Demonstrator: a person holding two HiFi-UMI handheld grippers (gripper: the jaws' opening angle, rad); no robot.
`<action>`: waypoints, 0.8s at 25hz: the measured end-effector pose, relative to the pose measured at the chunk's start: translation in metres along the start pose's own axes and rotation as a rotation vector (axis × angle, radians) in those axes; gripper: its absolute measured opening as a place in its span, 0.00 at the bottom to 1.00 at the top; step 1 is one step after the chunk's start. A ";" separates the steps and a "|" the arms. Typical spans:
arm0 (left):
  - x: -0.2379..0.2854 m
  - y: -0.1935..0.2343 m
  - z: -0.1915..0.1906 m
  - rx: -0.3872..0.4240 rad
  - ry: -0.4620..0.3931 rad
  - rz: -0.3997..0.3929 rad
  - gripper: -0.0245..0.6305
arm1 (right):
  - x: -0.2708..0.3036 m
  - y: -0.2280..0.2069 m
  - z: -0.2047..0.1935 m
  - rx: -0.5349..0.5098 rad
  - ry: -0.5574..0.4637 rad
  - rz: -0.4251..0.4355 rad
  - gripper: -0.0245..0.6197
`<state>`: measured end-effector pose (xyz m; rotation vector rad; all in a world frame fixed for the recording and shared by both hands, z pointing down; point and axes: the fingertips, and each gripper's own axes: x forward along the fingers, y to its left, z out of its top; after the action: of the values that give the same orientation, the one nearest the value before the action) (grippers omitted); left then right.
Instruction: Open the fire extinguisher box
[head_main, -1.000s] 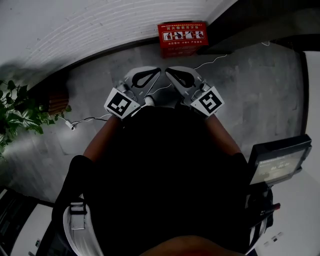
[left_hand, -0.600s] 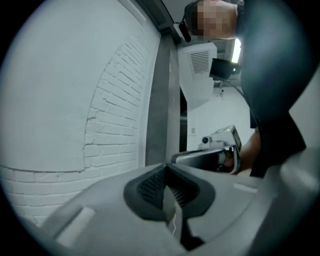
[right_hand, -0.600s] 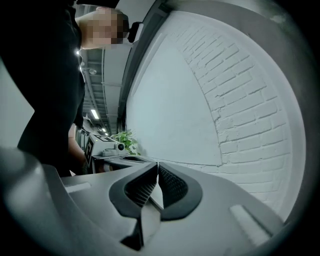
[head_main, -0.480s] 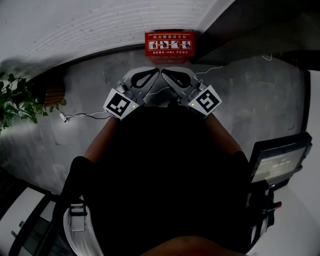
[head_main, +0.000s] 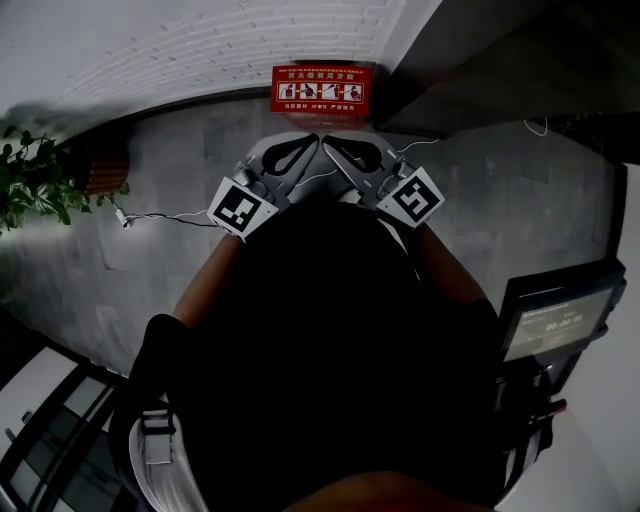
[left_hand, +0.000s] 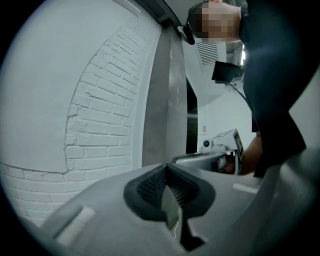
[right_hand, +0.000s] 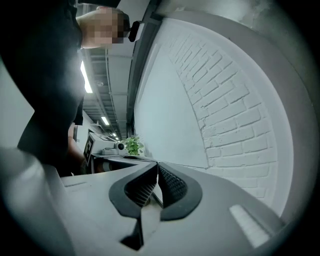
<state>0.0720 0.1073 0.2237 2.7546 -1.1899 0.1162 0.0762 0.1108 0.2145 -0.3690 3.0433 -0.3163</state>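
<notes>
Right claw (right_hand: 157, 165) closed, empty; white brick wall (right_hand: 235, 115) beyond; plant (right_hand: 133, 145) far left.

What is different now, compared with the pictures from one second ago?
In the head view the red fire extinguisher box has slid left and now sits straight ahead of the left tool and right tool; the plant drifted upward. Both tools stayed shut, empty, tips close together, short of the box.

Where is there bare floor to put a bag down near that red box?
Bare grey floor lies left of the red box, bordered by the plant and the white cable. A wider stretch lies right, between the dark wall and the screen. Before the box it is crowded: the left tongs and right tongs, both shut.
</notes>
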 end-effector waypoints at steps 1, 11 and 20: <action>0.003 -0.004 0.002 0.000 -0.003 0.000 0.04 | -0.006 -0.003 0.002 -0.003 -0.010 0.000 0.05; 0.005 0.000 -0.005 -0.019 0.024 0.037 0.04 | -0.010 -0.006 -0.002 -0.002 -0.009 0.038 0.05; -0.008 0.011 -0.015 0.002 0.033 0.032 0.04 | 0.009 -0.007 -0.017 0.025 0.019 0.009 0.05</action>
<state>0.0578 0.1078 0.2387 2.7246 -1.2264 0.1660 0.0679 0.1056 0.2321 -0.3521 3.0556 -0.3586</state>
